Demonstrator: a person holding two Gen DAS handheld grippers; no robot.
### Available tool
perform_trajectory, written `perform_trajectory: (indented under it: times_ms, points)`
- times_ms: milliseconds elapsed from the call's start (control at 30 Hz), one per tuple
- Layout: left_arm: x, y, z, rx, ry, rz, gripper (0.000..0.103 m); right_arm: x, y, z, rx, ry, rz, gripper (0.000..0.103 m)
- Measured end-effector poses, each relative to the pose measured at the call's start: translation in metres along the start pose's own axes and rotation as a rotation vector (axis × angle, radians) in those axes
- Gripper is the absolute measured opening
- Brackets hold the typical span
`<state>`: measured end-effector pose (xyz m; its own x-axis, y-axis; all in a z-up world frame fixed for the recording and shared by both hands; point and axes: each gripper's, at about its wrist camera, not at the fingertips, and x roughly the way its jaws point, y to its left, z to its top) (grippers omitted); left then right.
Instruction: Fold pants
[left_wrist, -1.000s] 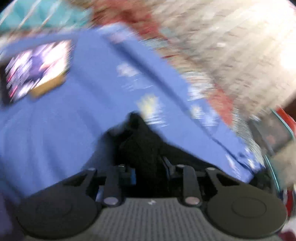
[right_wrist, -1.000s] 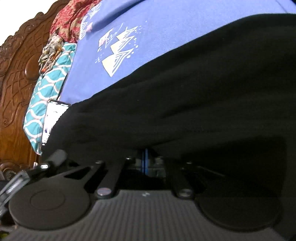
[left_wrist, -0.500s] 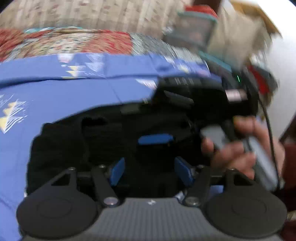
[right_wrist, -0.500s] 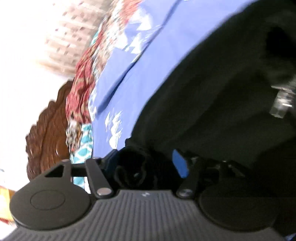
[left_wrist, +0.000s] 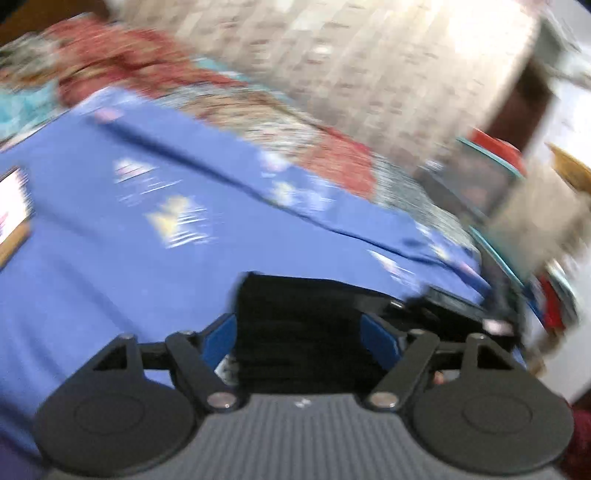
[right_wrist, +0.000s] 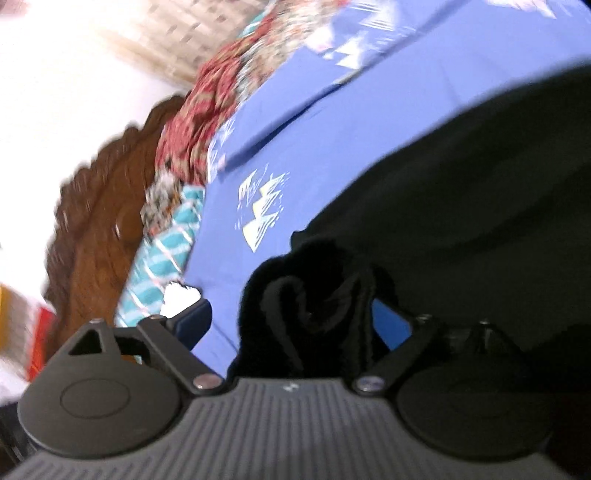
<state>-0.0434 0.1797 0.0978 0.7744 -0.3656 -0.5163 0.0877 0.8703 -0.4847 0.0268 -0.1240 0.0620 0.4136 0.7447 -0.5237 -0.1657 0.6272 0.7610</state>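
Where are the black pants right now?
The pants lie on the blue sheet, filling the right side of the right wrist view, with a bunched end between the opening right hand-held gripper.

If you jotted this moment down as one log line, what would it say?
step: release after fold | left claw: opening, pants between, unpinched | right claw: opening, bunched pants between | surface: blue bedsheet
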Motion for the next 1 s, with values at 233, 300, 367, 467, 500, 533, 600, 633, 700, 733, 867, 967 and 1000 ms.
perform_trajectory:
  times_ms: [233, 300, 367, 467, 500, 533, 600, 633, 700, 733, 867, 967, 1000]
  points:
    - [0.016, 0.014, -0.004, -0.108, 0.036, -0.006, 0.068, 0.021, 0.012, -0.028, -0.25, 0.094, -0.271, 0.095]
    - [0.029, 0.014, -0.004, -0.111, 0.063, -0.006, 0.063, 0.025, -0.005, -0.029, -0.166, 0.1, -0.283, 0.047]
    - [0.035, 0.014, -0.006, -0.111, 0.08, -0.014, 0.061, 0.013, -0.015, -0.02, -0.101, 0.088, -0.195, 0.03]
    - [0.046, 0.004, -0.006, -0.088, 0.088, -0.044, 0.061, -0.02, -0.01, -0.009, -0.159, -0.034, -0.115, 0.028]
    - [0.051, -0.003, -0.005, -0.07, 0.091, -0.051, 0.061, -0.031, -0.007, -0.007, -0.201, -0.082, -0.109, 0.028]
    - [0.056, -0.009, -0.005, -0.054, 0.097, -0.056, 0.061, -0.04, -0.006, -0.005, -0.229, -0.12, -0.105, 0.028]
    - [0.071, -0.02, -0.005, -0.035, 0.119, -0.064, 0.061, -0.049, -0.016, -0.003, -0.251, -0.142, -0.126, 0.031]
    - [0.079, -0.024, -0.007, -0.03, 0.135, -0.066, 0.06, -0.048, -0.025, -0.003, -0.265, -0.13, -0.178, 0.032]
    - [0.099, -0.035, -0.011, -0.006, 0.185, -0.064, 0.057, -0.035, -0.044, -0.008, -0.27, -0.077, -0.325, 0.045]
    - [0.112, -0.042, -0.015, 0.021, 0.225, -0.047, 0.056, -0.03, -0.059, -0.011, -0.25, -0.048, -0.405, 0.045]
    - [0.157, -0.059, -0.048, 0.215, 0.366, 0.128, 0.058, -0.049, -0.081, -0.012, -0.133, -0.104, -0.325, 0.056]
    - [0.152, -0.072, -0.063, 0.334, 0.32, 0.169, 0.059, -0.06, -0.075, -0.01, -0.129, -0.161, -0.341, 0.06]
    - [0.149, -0.074, -0.062, 0.346, 0.324, 0.177, 0.059, -0.065, -0.071, -0.009, -0.127, -0.199, -0.344, 0.06]
